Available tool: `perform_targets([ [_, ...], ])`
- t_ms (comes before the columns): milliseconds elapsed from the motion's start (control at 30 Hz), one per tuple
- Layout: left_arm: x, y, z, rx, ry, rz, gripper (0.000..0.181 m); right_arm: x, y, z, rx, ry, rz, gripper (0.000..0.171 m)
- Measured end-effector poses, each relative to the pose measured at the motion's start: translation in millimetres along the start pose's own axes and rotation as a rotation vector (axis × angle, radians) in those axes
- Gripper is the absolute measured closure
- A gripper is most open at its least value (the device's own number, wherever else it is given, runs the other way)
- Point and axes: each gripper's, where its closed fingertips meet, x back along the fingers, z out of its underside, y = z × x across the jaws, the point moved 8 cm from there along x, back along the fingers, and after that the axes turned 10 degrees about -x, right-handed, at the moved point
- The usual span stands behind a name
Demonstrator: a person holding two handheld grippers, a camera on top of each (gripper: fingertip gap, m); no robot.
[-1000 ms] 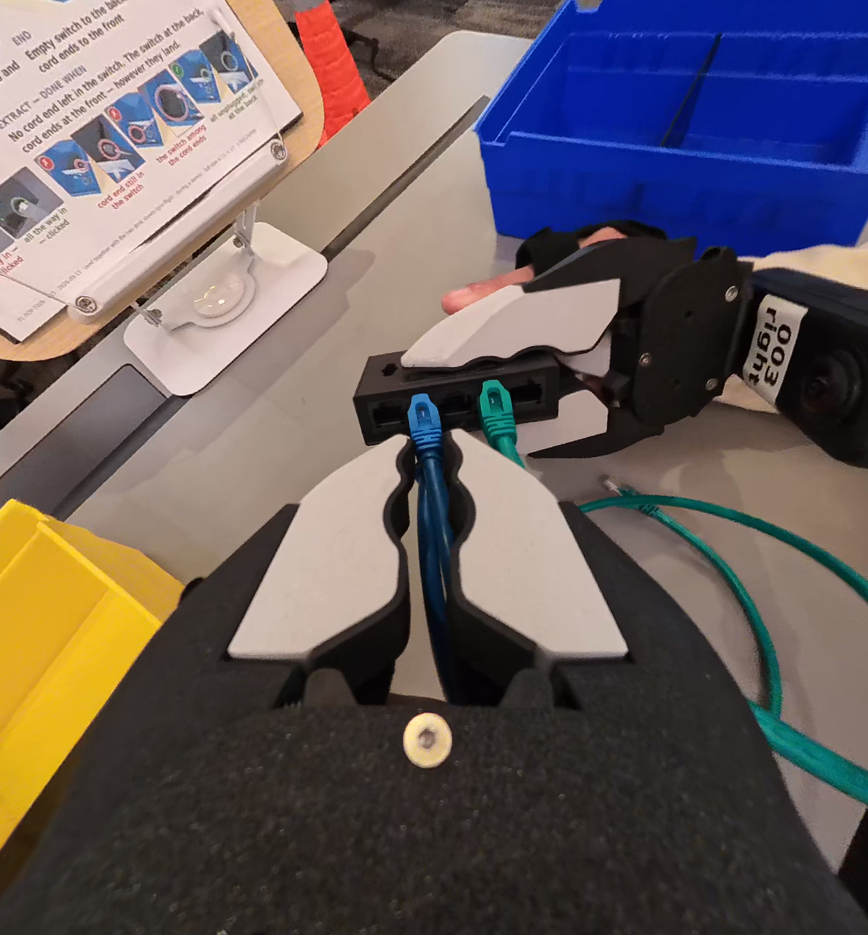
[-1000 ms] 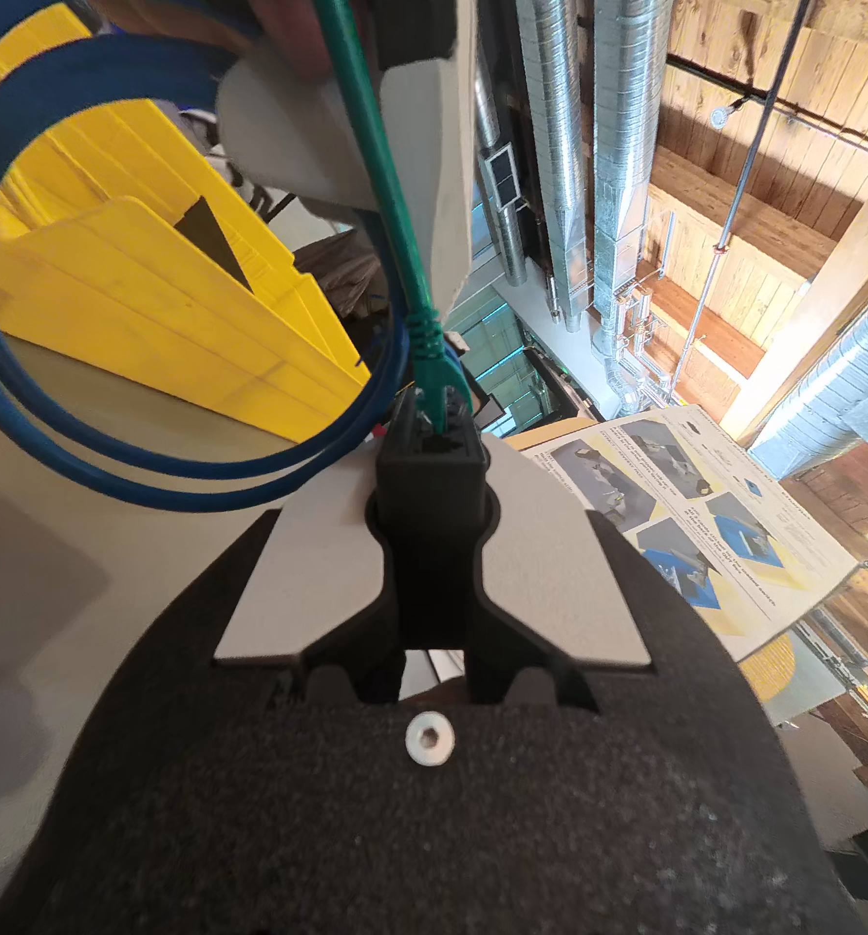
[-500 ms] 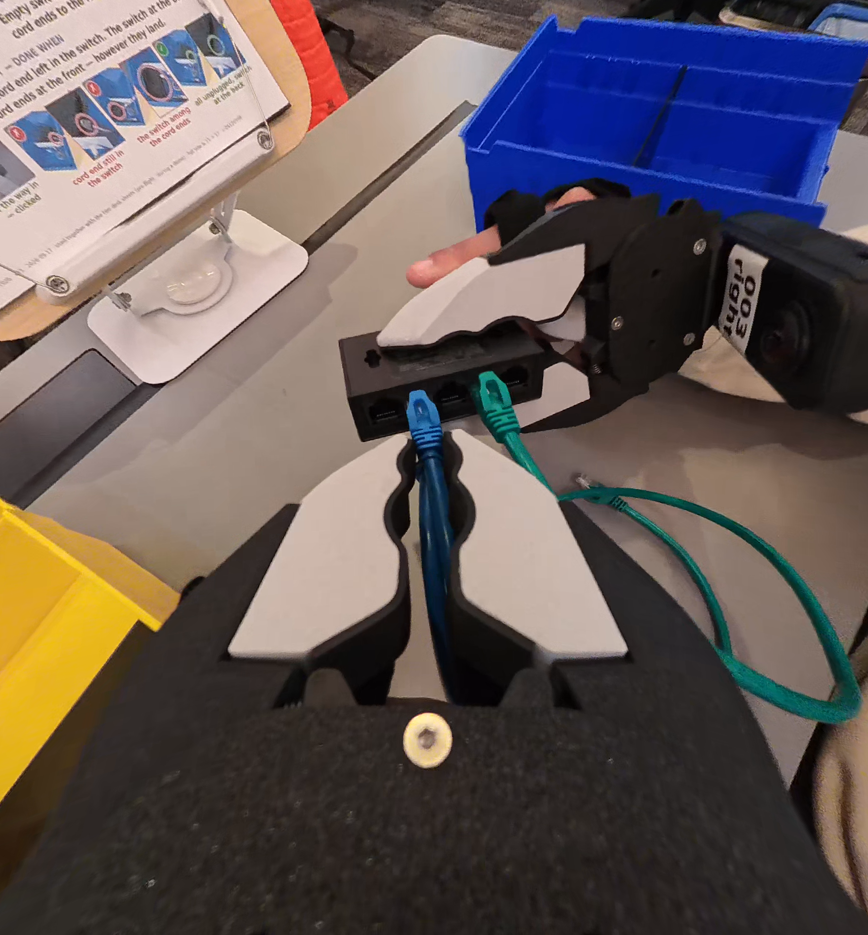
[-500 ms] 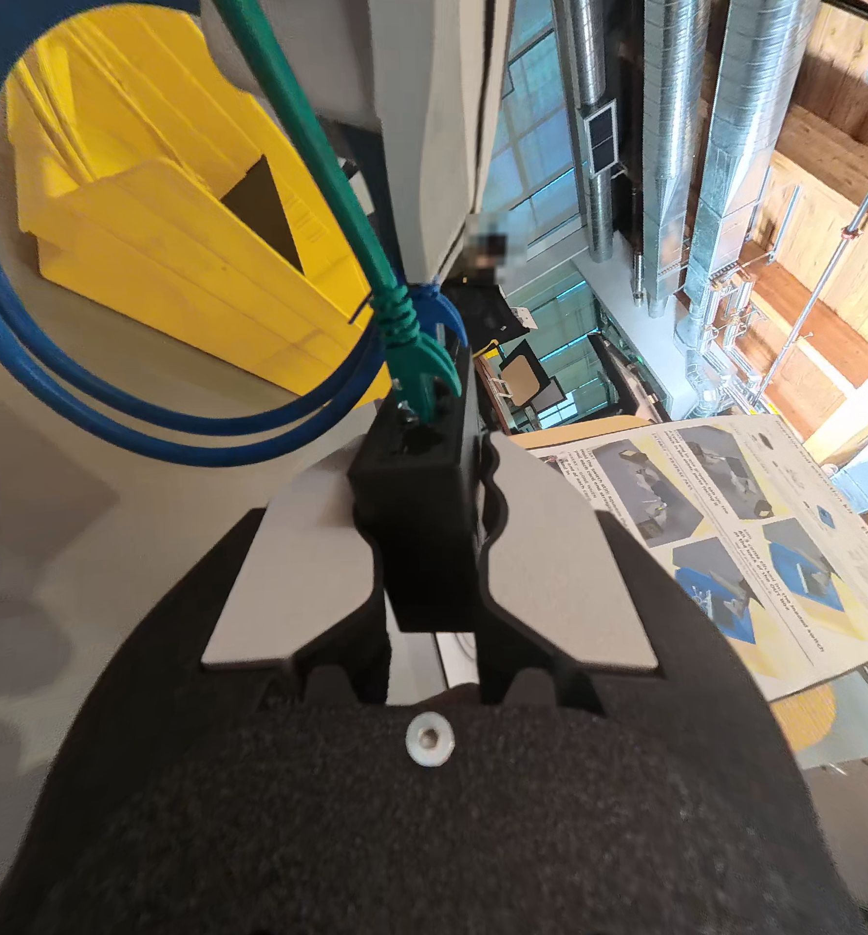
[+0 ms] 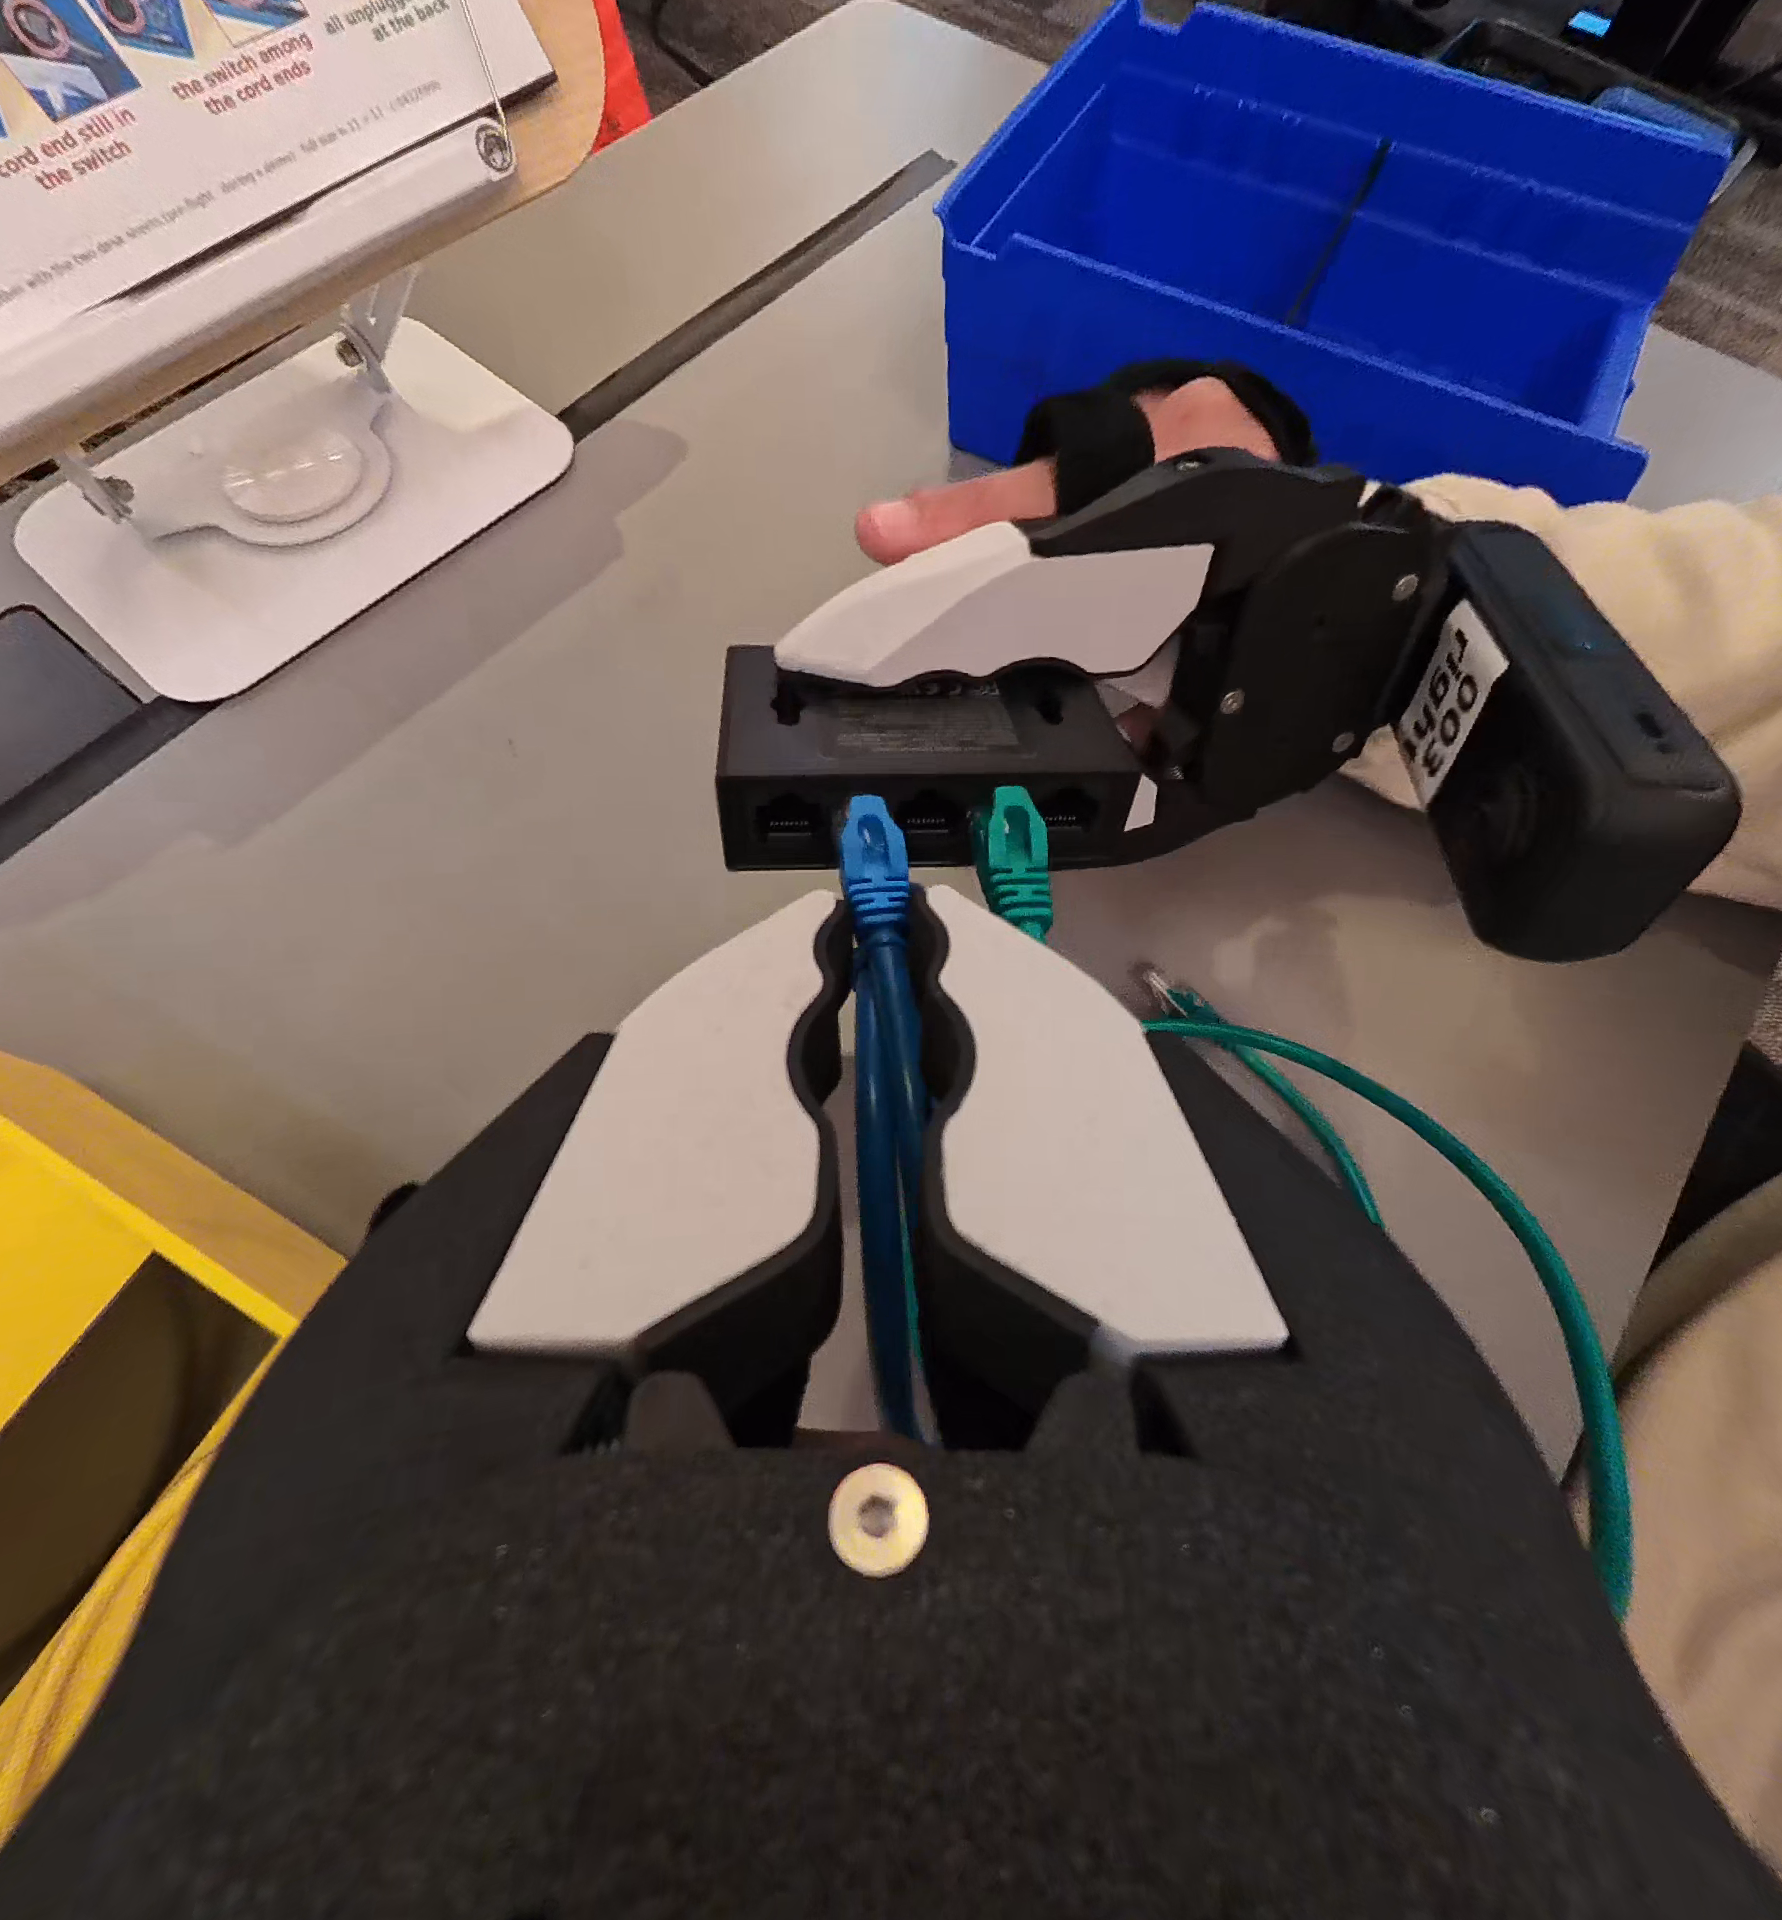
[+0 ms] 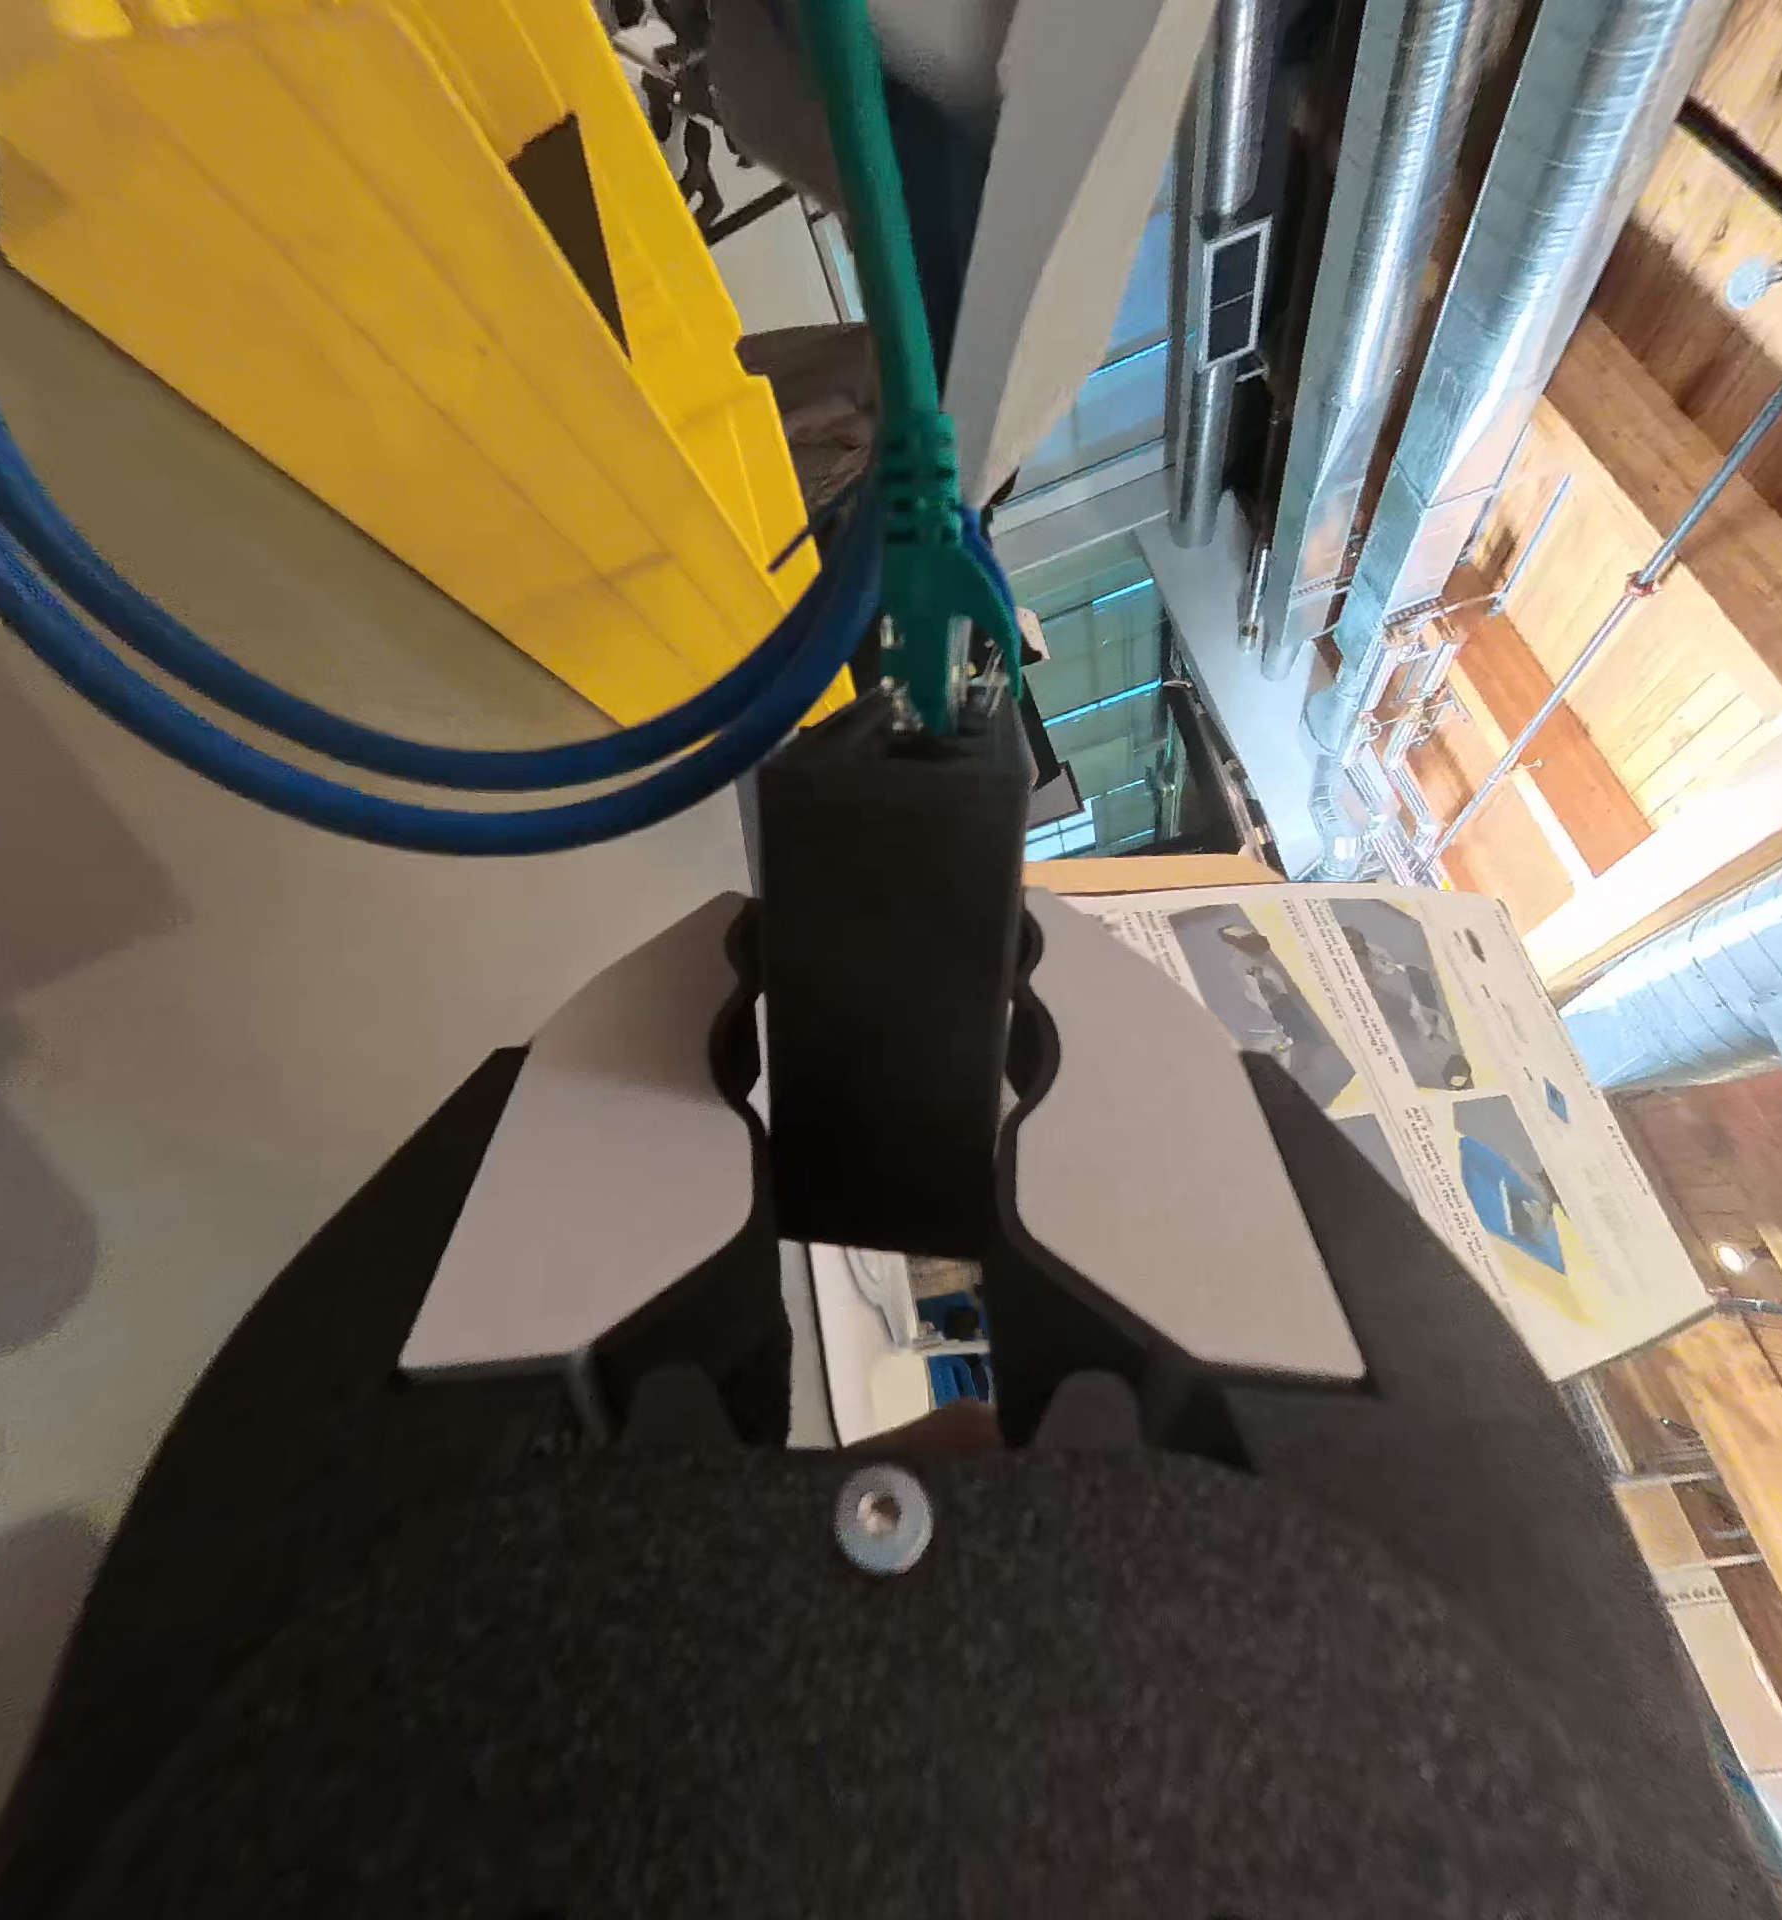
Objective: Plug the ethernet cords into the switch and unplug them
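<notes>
- The left tool (image 5: pixel 879 925) is clamped on the blue cord (image 5: pixel 882 1143), which runs back between its two pale fingers (image 5: pixel 689 1153); the cord's blue plug (image 5: pixel 871 847) sits in a port of the switch (image 5: pixel 918 764) straight ahead of the tips.
- The black switch is gripped from its right end by the right tool (image 5: pixel 980 717), one pale finger lying across its top and the other under it, so that the port face looks back toward the left tool.
- A green plug (image 5: pixel 1012 847) is seated two ports to the right of the blue one, and the green cord (image 5: pixel 1489 1205) loops off along the desk (image 5: pixel 451 883) to the right of the left tool; its loose end (image 5: pixel 1167 992) lies just ahead of that tool's right finger.
- Seen from the right tool (image 6: pixel 882 1023), its fingers are closed on the narrow end of the switch (image 6: pixel 892 935), with the green plug (image 6: pixel 923 582) standing out of the far end and the blue cord (image 6: pixel 347 748) curving away to the left.
- A blue bin (image 5: pixel 1313 260) stands beyond the right tool, a yellow bin (image 5: pixel 56 1330) lies close on the left tool's left, and an instruction sheet on a white stand (image 5: pixel 274 447) rises ahead to the left.
</notes>
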Motion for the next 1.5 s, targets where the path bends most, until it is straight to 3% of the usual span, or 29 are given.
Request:
perform_targets([
  [233,3.8,-6.0,-2.4,-0.026,-0.06,0.06,0.171,6.8,2.0,-3.1,-0.123,-0.087,-0.023,0.128],
  [467,-1.2,1.8,5.4,-0.067,0.024,-0.042,0.171,9.5,10.7,-22.4,-0.125,-0.169,-0.047,0.129],
  [533,3.3,3.9,5.2,-0.005,-0.104,-0.024,0.172,7.7,7.4,-23.1,-0.123,-0.171,0.012,0.13],
  [667,5.8,-0.4,-0.9,-0.061,-0.057,-0.02,0.172,7.0,-1.9,-15.8,-0.126,-0.122,-0.036,0.129],
  [967,18.4,11.3,2.3,0.04,-0.096,0.029,0.172,3.3,-12.2,-17.2,-0.317,-0.019,-0.201,0.125],
  [1067,26.0,17.1,3.4,0.103,-0.159,0.091,0.172,6.5,-11.3,-14.0,-0.244,-0.031,-0.194,0.124],
  [1267,8.3,15.6,16.1,0.082,-0.089,0.092,0.172,7.0,-0.5,-18.5,-0.177,-0.073,-0.131,0.137],
  [1500,22.8,17.4,18.2,0.082,-0.112,0.264,0.171,11.4,0.6,-16.0,-0.454,-0.242,-0.191,0.137],
])
